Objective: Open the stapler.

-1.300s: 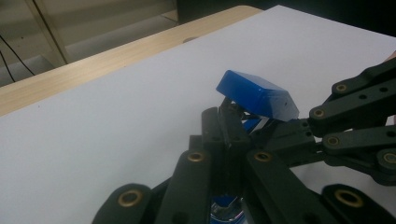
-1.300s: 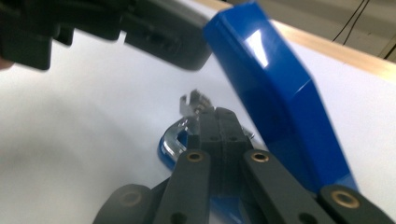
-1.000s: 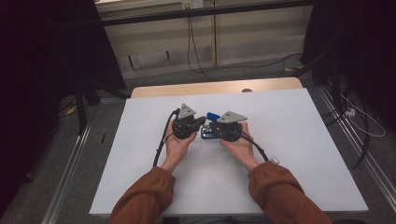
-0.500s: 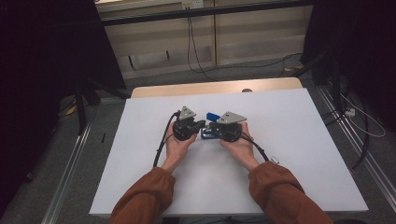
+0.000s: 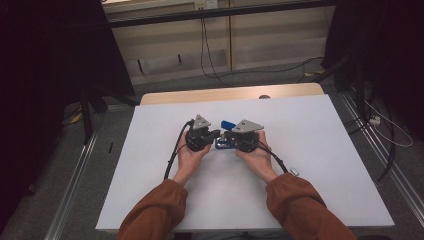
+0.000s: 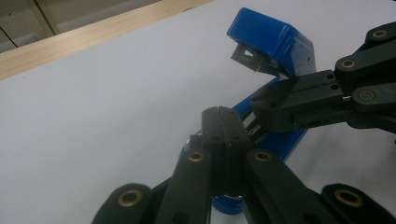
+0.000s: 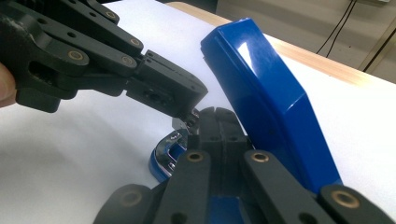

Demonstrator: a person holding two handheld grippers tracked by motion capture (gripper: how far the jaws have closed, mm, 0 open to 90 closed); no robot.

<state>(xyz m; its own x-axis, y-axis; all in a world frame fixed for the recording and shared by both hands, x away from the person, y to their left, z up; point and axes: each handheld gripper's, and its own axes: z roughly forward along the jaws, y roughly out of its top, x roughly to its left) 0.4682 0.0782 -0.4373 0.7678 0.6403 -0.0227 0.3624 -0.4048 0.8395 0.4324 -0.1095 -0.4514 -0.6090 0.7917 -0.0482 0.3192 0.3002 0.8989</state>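
Left gripper (image 6: 219,112) jaws are being kept pressed together, nothing seen pinched between them; tip is being poked into the open stapler (image 6: 273,44), down at the metal magazine between base and raised lid. Right gripper (image 7: 215,114) jaws are likewise being held pressed together, tip also being set at the magazine area, just under the lifted blue lid. In the high view left gripper (image 5: 212,135) and right gripper (image 5: 227,137) are being pointed at each other, tips nearly touching over the stapler (image 5: 226,123). Judged: stapler is being worked open from both sides, probably so the staple channel can be reached or the lid steadied. Stapler is lying mid white table (image 5: 325,165), base flat, lid tilted up and away, directly between the two tips. Whether either tip is actually pressing metal cannot be told
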